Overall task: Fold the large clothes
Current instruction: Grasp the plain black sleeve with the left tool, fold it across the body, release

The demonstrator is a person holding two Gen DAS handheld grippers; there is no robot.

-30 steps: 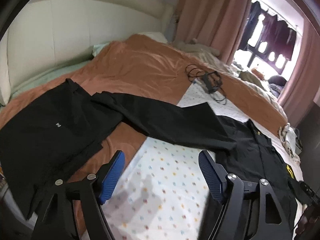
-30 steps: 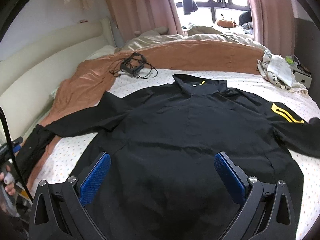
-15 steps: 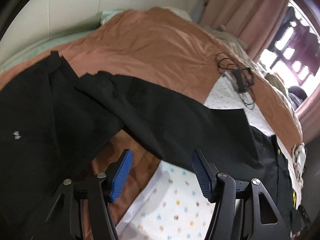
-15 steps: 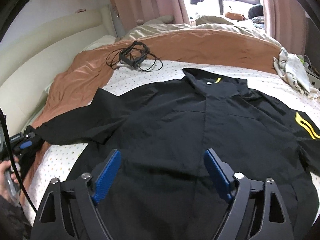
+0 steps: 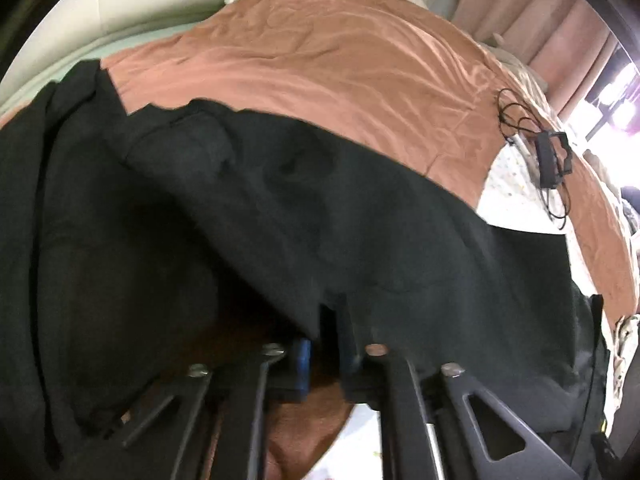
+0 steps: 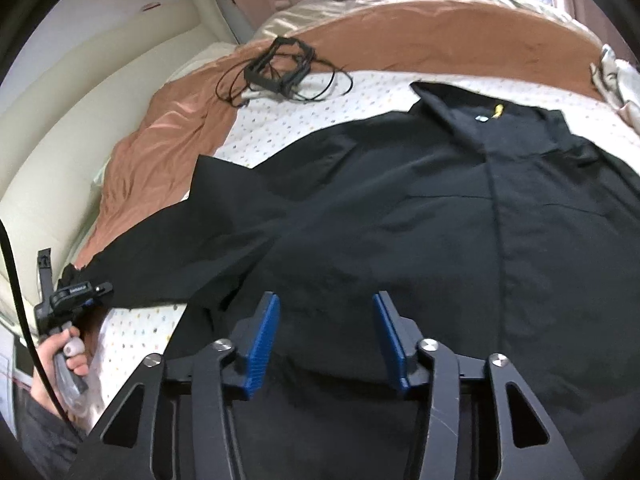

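Rust-brown bedspread (image 5: pixel 340 52) and a dotted sheet (image 6: pixel 304 116) carry the work, with a cream headboard (image 6: pixel 100 112) behind. On your left, the left gripper (image 5: pixel 326 354) has dropped from hovering wide open a second ago to closing its blue pads on the lower edge of the sleeve (image 5: pixel 320 208), cloth pinched between them. That sleeve runs rightward into the black jacket (image 6: pixel 460 220), spread collar-up across the sheet. Over its lower front, your right gripper (image 6: pixel 326 340) has narrowed its spread but remains open, holding nothing. With the sleeve caught, you seem ready to carry it across the body as the first fold.
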